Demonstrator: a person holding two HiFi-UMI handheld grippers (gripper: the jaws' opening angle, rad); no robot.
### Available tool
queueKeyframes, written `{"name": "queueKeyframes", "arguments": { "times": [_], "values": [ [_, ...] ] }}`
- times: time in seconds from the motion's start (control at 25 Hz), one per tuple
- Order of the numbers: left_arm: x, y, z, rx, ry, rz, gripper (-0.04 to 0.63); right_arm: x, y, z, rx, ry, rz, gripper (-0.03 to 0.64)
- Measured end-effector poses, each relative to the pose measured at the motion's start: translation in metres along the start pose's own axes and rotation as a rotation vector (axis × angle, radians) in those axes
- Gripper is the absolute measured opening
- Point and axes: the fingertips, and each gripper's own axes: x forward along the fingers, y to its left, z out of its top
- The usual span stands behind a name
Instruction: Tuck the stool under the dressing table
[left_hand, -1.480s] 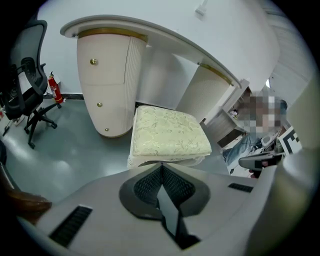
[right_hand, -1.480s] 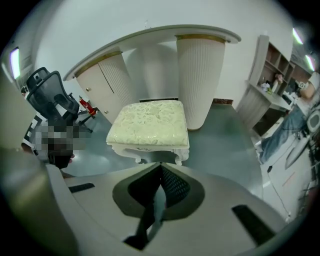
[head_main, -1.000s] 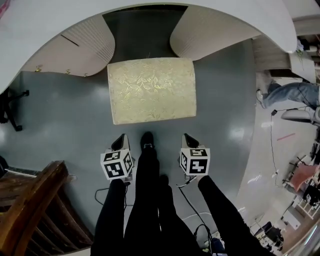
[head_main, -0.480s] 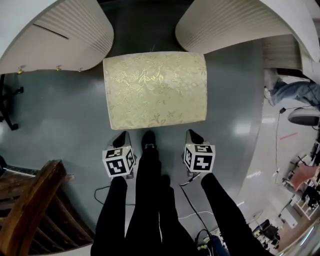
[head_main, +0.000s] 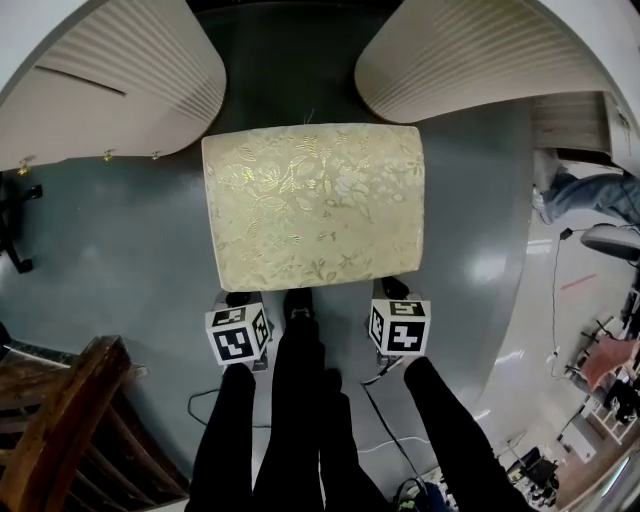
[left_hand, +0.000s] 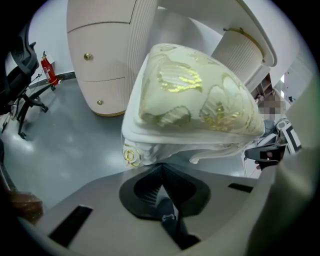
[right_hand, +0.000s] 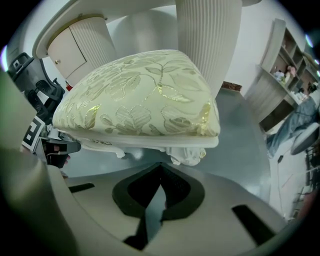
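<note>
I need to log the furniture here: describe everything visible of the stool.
The stool has a rectangular padded cushion in cream fabric with a gold floral pattern, on a white carved frame with a gold scroll at one corner. It stands upright on the grey floor, its far edge at the gap between the two ribbed pedestals of the dressing table, not yet tucked in. The left gripper and right gripper, both shut, sit at its near edge; contact unclear.

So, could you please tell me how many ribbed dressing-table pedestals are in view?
2: one pedestal stands left of the stool, the other right of it; none seems hidden.
</note>
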Motion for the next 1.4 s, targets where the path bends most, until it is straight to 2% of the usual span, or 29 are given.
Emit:
{"name": "queueKeyframes", "arguments": {
  "times": [0.2, 0.36, 0.72, 1.12, 1.2, 1.4],
  "values": [
    [0.008, -0.007, -0.003, 0.021, 0.031, -0.029, 0.008, 0.004, -0.002, 0.011, 0.009, 0.010, -0.011, 0.005],
    [0.011, -0.010, -0.001, -0.013, 0.049, -0.038, 0.008, 0.010, 0.000, 0.014, 0.026, 0.029, 0.011, 0.005],
    [0.013, -0.012, -0.001, -0.073, 0.102, -0.073, 0.008, 0.012, 0.001, 0.011, 0.142, 0.114, 0.044, 0.005],
    [0.014, -0.013, 0.001, -0.080, 0.096, -0.098, 0.008, 0.007, 0.001, 0.020, 0.162, 0.087, 0.032, 0.005],
    [0.017, -0.014, 0.008, -0.077, 0.081, -0.096, 0.008, 0.009, -0.001, 0.026, 0.167, 0.068, 0.032, 0.005],
    [0.031, -0.014, 0.056, -0.093, 0.044, -0.094, 0.008, 0.022, -0.002, 0.067, 0.162, 0.052, 0.035, 0.005]
  ]
}}
